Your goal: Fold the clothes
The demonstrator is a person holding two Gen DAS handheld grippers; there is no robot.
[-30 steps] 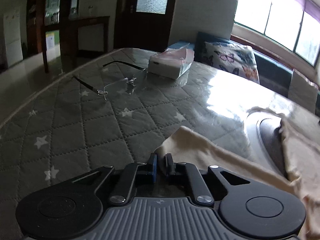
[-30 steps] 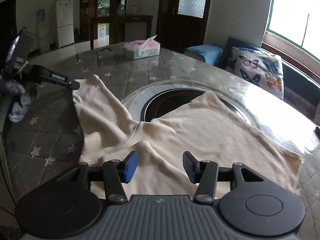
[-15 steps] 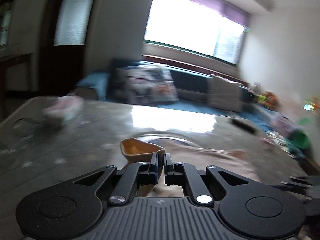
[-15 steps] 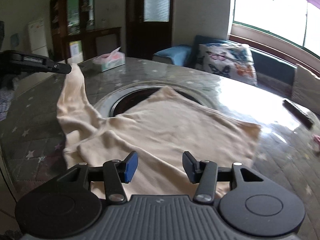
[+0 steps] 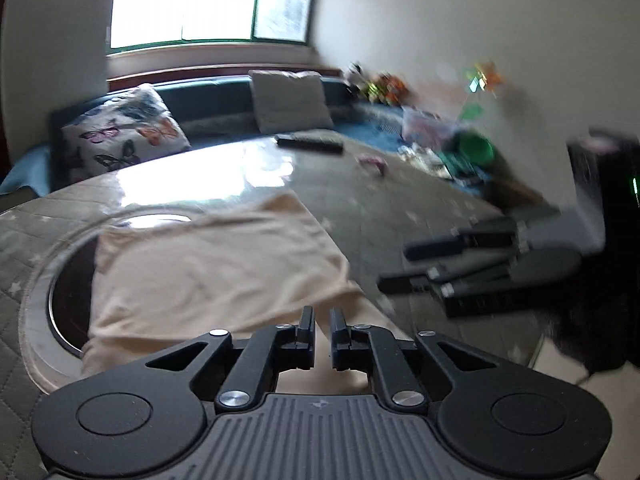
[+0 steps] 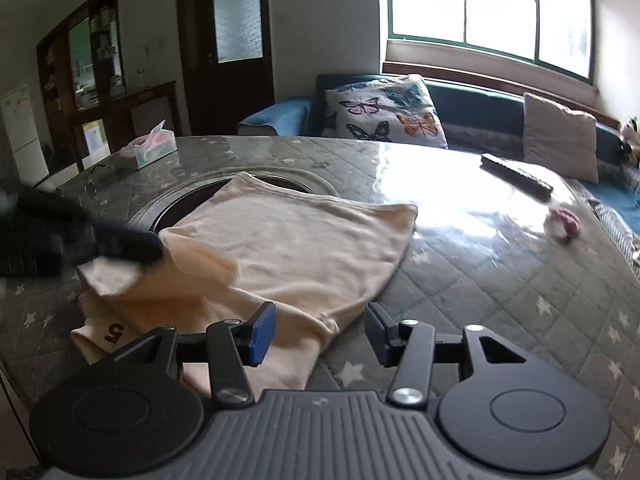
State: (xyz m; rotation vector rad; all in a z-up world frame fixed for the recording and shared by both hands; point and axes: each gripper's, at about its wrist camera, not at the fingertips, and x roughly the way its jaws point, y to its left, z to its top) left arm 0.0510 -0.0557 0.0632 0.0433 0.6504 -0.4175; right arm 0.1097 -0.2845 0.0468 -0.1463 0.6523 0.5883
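Two narrow fingers of the left gripper [image 5: 322,326] stand nearly together over the cream garment [image 5: 216,268], a slim gap between them; whether cloth is caught there cannot be told. That garment lies on the quilted table [image 5: 400,216], partly over a round recess [image 5: 66,292].

From the right wrist, the right gripper [image 6: 318,334] hangs spread wide above the garment's near edge, holding nothing. At left, the blurred left gripper touches a raised fold.
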